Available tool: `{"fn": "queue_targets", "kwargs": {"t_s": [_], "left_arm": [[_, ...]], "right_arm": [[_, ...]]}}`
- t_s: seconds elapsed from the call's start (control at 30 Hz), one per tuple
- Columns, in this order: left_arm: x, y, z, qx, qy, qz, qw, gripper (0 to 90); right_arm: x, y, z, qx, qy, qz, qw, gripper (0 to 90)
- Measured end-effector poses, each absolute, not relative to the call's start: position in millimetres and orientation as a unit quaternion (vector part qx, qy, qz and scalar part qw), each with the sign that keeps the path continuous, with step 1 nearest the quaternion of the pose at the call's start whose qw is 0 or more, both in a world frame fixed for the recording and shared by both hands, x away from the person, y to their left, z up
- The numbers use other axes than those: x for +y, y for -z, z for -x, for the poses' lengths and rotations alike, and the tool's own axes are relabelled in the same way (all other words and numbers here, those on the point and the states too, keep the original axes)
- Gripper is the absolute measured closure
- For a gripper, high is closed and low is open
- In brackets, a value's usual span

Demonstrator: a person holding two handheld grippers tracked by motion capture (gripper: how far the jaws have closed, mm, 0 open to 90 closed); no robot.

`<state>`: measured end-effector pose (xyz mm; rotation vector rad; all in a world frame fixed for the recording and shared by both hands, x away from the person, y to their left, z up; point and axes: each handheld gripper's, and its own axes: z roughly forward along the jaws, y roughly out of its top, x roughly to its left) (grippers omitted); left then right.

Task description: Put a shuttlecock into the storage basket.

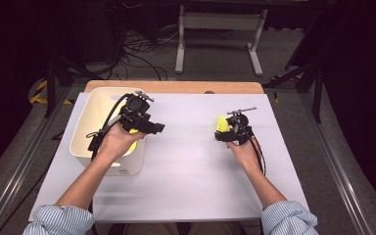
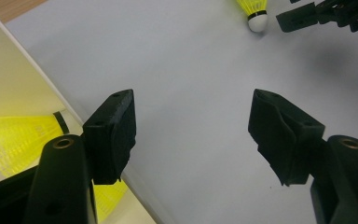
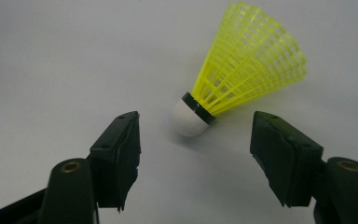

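- I can't make out the dark mark on the white bin (image 1: 127,169).
- My right gripper (image 3: 196,140) gapes, holding nothing; the yellow shuttlecock (image 3: 242,70) lies on the table at its 12 o'clock.
- My left gripper (image 2: 193,135) stands wide, empty.

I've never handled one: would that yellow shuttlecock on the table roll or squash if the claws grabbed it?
The shuttlecock lies on its side, so a nudge would probably swing it round its white tip. Its open mesh skirt looks light and likely springy.
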<state>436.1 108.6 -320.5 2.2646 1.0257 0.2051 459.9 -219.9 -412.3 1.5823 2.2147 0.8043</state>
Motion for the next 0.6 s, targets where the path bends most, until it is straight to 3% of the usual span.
{"fn": "queue_targets", "kwargs": {"t_s": [0.6], "left_arm": [[106.6,321.1,-435.4,0.384,-0.072,-0.864,0.317,34.0]], "right_arm": [[-212.3,419.0,-477.8,0.759,-0.258,-0.581,0.141,37.1]]}}
